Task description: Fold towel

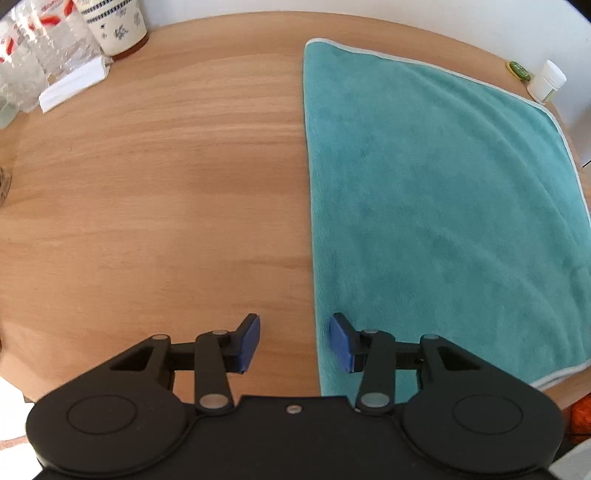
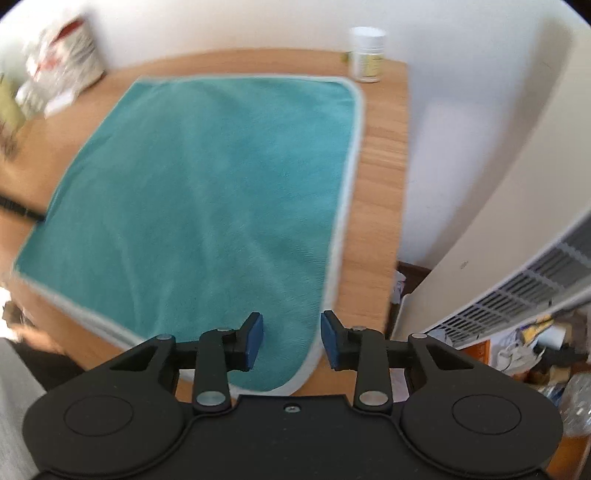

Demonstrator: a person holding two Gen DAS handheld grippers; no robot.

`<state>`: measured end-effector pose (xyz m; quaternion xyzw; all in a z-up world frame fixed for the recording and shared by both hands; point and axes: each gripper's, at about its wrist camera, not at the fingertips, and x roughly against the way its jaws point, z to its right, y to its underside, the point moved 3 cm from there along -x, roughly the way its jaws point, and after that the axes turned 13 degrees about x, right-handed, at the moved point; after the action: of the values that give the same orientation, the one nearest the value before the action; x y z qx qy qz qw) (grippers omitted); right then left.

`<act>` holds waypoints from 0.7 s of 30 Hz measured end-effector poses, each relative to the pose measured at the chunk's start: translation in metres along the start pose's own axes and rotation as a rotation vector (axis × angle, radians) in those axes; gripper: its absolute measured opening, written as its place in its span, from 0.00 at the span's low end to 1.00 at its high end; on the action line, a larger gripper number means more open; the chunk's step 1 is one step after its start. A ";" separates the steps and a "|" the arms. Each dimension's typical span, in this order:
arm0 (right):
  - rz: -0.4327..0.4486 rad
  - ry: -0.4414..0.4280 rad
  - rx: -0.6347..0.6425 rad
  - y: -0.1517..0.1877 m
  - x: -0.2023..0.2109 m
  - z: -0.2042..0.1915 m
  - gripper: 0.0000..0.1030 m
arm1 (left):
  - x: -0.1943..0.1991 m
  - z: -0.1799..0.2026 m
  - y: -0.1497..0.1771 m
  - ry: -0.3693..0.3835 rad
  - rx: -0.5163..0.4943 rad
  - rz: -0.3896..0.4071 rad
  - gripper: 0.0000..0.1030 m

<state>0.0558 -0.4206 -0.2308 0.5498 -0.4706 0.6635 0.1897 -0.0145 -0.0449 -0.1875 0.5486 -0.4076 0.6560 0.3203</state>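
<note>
While the towel lies flat on the table, both grippers hang above it with jaws apart and nothing between them. The towel is teal with a pale trim and looks already folded, its left side a trimless fold line. It covers the right part of the table, reaching close to the near and right edges. The left gripper straddles the towel's left edge near the front, one pad over bare wood, the other over cloth. The right gripper sits over the towel's near right corner, its right pad just past the trim; that view is blurred. A white jar stands beyond the towel's far right corner. Well left of the towel, at the table's far left, stand a patterned mug, clear plastic packs and a white box.
</note>
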 end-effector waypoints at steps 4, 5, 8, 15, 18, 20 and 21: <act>0.019 -0.039 -0.045 0.004 -0.001 0.004 0.53 | -0.001 -0.002 0.008 0.017 0.031 -0.038 0.54; 0.021 -0.054 -0.052 0.003 -0.001 0.003 0.53 | -0.002 -0.002 0.010 0.016 0.029 -0.046 0.55; 0.027 -0.098 -0.075 0.003 -0.001 0.001 0.54 | -0.002 0.006 0.014 0.002 -0.016 -0.046 0.55; 0.038 -0.099 -0.063 -0.003 -0.006 -0.011 0.55 | 0.003 0.020 0.009 0.057 -0.033 -0.045 0.13; 0.032 -0.087 -0.053 -0.009 -0.009 -0.013 0.55 | 0.004 0.022 0.006 0.074 -0.025 -0.052 0.09; 0.026 -0.077 -0.075 -0.012 -0.010 -0.012 0.55 | 0.004 0.019 0.003 0.084 -0.027 -0.056 0.09; 0.024 -0.074 -0.087 -0.012 -0.010 -0.011 0.55 | 0.004 0.017 0.001 0.088 -0.029 -0.060 0.08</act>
<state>0.0621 -0.4031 -0.2342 0.5595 -0.5124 0.6238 0.1878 -0.0088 -0.0604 -0.1828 0.5266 -0.3859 0.6635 0.3655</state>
